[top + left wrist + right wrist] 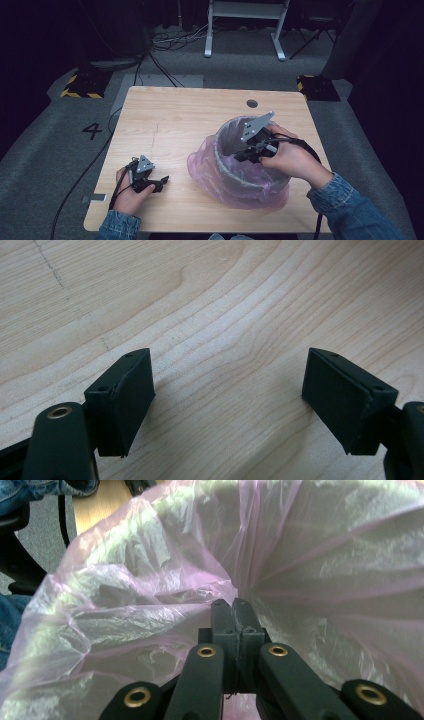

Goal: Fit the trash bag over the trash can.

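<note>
On the right half of the wooden table stands a grey bin with a thin pink plastic bag placed in it, and the bag hangs over the rim and down the outside of the bin; the right gripper is at the near side of the rim, reaching into the mouth of the bin, with the person's right hand behind it. In the right gripper view the two black jaws are pressed together, and a fold of the pink bag is pinched at their tips, so the film is gathered into creases that run toward this point; this gripper is closed on the bag.

The left gripper lies low over the table near the front left corner, well apart from the bin; in the left gripper view its jaws stand wide, and between them is bare wood.

Around the table is grey floor with a painted number 4, black cables and the white legs of a frame at the back; between the left gripper and the bin there is only bare table top.
</note>
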